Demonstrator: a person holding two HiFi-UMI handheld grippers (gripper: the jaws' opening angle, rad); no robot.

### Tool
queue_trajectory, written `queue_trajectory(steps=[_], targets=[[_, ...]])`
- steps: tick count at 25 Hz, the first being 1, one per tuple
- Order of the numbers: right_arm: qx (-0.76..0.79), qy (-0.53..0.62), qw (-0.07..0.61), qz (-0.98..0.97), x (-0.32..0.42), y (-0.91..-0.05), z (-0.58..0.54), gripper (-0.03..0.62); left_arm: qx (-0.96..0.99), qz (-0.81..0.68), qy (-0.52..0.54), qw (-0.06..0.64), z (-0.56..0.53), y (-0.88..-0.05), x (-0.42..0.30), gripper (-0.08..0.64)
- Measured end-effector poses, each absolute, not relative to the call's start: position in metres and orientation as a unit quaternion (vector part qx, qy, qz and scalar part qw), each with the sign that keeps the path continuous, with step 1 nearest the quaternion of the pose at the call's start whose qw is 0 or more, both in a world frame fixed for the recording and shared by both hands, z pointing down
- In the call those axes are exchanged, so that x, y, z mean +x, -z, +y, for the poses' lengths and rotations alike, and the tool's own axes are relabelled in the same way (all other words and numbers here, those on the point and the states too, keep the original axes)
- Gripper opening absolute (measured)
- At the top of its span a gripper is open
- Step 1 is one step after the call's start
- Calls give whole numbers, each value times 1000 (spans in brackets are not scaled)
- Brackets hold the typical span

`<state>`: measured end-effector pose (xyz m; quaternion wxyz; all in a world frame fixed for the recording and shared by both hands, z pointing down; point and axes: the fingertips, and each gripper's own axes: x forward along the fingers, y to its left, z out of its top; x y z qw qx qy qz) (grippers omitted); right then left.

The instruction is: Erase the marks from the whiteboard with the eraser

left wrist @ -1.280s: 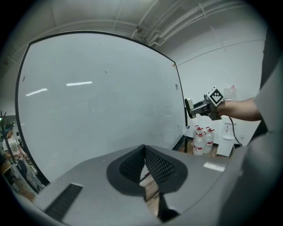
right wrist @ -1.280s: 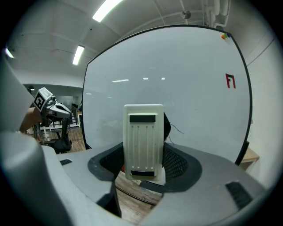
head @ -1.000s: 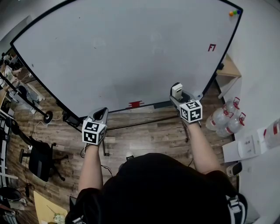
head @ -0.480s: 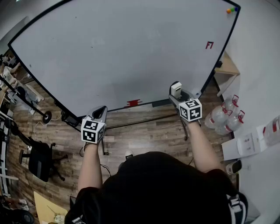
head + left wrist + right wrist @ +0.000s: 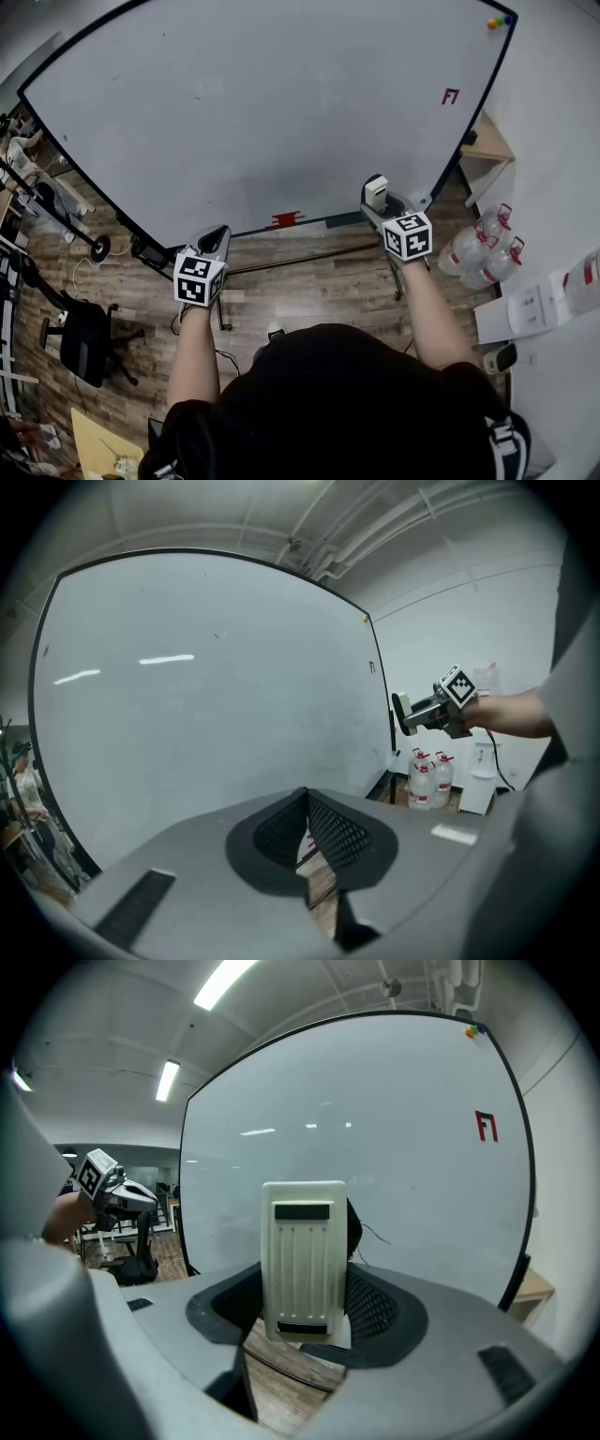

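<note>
Right tongs (image 5: 377, 202) clamped on upright eraser (image 5: 302, 1260), seemingly just short of whiteboard (image 5: 262, 112); left tongs (image 5: 306, 808) closed, empty

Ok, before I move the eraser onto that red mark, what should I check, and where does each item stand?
1. Eraser gripped: ok, right gripper shut on it, upright.
2. Target found: ok, red mark near the whiteboard's upper right, above and right of the eraser.
3. Eraser on board: not ok, held off it, low.
4. Felt side toward board: cannot tell, only the ribbed back shows.
5. Left gripper clear: ok, shut, empty, low on the left.
</note>
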<state>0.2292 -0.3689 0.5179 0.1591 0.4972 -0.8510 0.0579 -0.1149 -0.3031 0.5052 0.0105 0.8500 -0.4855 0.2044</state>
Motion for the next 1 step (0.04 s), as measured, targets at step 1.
queue_trajectory(steps=[1], targets=[[496,-58,160,-851,228,-518,-369,250,850,-486,-204,11,-303,-505,-115,12]])
